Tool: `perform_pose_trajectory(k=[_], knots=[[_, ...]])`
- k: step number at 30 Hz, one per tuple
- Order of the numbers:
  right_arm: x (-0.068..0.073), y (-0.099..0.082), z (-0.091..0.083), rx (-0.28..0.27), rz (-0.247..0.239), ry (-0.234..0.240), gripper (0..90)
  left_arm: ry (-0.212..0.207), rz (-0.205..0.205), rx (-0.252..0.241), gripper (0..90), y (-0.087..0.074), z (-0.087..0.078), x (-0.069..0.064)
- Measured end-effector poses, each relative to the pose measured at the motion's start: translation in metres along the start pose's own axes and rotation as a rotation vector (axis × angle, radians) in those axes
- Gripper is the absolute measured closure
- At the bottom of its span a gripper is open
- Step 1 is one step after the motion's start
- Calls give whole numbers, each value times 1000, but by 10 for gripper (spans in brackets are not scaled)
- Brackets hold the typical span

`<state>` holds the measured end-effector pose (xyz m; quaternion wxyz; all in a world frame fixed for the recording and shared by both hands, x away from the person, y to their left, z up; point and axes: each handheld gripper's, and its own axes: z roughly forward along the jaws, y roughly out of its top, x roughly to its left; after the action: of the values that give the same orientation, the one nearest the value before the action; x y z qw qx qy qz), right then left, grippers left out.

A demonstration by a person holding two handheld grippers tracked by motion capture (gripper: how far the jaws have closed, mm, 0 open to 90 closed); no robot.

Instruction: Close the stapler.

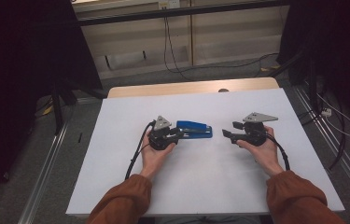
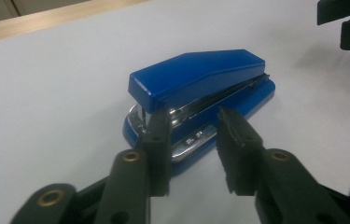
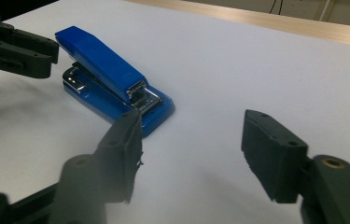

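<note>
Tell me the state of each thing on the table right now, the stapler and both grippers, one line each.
Stapler: lying flat on its base on the white table, top arm down, not held.
Left gripper: jaws open, tips right at the stapler's end; contact cannot be told.
Right gripper: jaws open wide, holding nothing, apart from the stapler.

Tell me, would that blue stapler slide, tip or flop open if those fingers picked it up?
The blue stapler looks rigid, with a glossy shell, so the fingers might slip on it. It lies flat on a wide base, so a push would probably slide it on the smooth white table, not tip it. Its hinged top may swing open if lifted by that alone.
</note>
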<state>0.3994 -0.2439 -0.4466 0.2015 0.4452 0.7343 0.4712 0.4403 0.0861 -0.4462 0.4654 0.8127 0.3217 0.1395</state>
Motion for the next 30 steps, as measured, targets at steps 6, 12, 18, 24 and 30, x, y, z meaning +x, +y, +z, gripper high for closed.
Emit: perform_pose_trajectory(k=[6,12,18,24,30], knots=[[-2,1,-4,-28,11,-20,215,25,-8,-7,470,0,-3,0],[1,3,-4,-49,5,-35,73,29,-20,9,282,-2,-5,2],[5,3,-5,-62,11,-38,39,57,-2,4,91,-1,-10,4],[8,-1,-8,-65,19,-31,32,41,-9,-20,44,-2,-16,3],[12,-1,-12,-60,3,-50,35,18,-10,-36,44,1,-25,1]])
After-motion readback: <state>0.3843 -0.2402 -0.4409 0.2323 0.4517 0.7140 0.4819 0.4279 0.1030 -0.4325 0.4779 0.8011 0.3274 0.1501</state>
